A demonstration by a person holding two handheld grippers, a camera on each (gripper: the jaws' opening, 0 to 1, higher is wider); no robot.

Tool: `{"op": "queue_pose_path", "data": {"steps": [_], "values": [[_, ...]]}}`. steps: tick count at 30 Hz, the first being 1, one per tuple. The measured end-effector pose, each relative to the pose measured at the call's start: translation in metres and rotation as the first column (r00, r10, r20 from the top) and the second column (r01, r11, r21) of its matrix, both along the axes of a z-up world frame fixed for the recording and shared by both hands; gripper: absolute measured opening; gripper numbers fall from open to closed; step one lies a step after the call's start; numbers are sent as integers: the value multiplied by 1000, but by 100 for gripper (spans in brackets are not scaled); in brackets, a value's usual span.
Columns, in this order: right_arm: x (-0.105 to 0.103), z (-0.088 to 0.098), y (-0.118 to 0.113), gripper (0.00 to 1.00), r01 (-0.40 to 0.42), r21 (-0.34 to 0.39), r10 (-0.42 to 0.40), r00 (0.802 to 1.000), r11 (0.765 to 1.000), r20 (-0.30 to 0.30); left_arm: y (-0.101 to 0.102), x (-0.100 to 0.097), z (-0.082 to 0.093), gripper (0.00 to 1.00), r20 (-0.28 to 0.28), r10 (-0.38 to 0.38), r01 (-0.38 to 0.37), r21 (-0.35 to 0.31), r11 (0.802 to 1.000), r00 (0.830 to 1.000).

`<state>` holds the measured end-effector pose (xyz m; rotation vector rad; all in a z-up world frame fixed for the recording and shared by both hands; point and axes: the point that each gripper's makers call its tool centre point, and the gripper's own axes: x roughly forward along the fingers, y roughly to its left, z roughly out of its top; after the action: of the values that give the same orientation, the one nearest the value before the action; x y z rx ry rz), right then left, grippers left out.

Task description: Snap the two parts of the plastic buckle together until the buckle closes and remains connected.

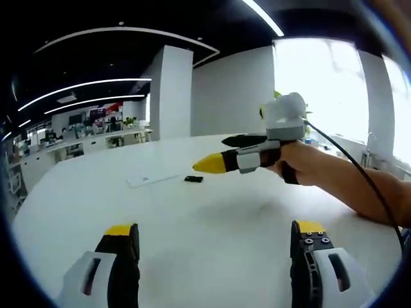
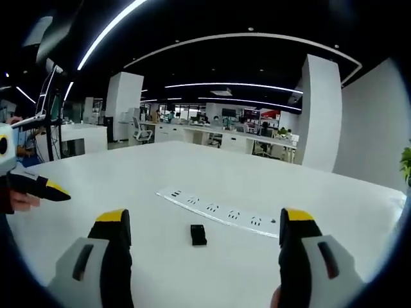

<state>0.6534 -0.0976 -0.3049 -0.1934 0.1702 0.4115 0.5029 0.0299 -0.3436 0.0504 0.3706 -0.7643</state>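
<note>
A small black plastic buckle (image 2: pixel 198 235) lies on the white table (image 2: pixel 128 186), just in front of my right gripper (image 2: pixel 204 218) and between its open jaws. In the left gripper view the same buckle (image 1: pixel 193 179) is a small dark piece far ahead. I cannot tell whether it is one part or two joined. My left gripper (image 1: pixel 215 231) stands open above the table with nothing between its jaws. The right gripper (image 1: pixel 212 153), held by a hand, hovers over the table past the buckle. The left gripper (image 2: pixel 54 188) enters from the left edge of the right gripper view.
A white power strip (image 2: pixel 218 208) lies flat just behind the buckle, and appears as a pale bar (image 1: pixel 151 180) in the left gripper view. A black cable (image 1: pixel 359 173) runs along the person's forearm. Desks and white pillars stand beyond the table.
</note>
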Motion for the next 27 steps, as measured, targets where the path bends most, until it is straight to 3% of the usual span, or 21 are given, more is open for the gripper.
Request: {"op": "queue_pose_path", "data": {"steps": [13, 27], "values": [[-28, -3, -14, 95, 15, -31, -15, 1000, 999, -14, 1, 3, -4, 99, -3, -14, 14, 25, 1000, 1000], [-37, -2, -17, 97, 28, -43, -28, 1000, 999, -5, 2, 1, -6, 99, -5, -10, 10, 28, 1000, 1000]]}}
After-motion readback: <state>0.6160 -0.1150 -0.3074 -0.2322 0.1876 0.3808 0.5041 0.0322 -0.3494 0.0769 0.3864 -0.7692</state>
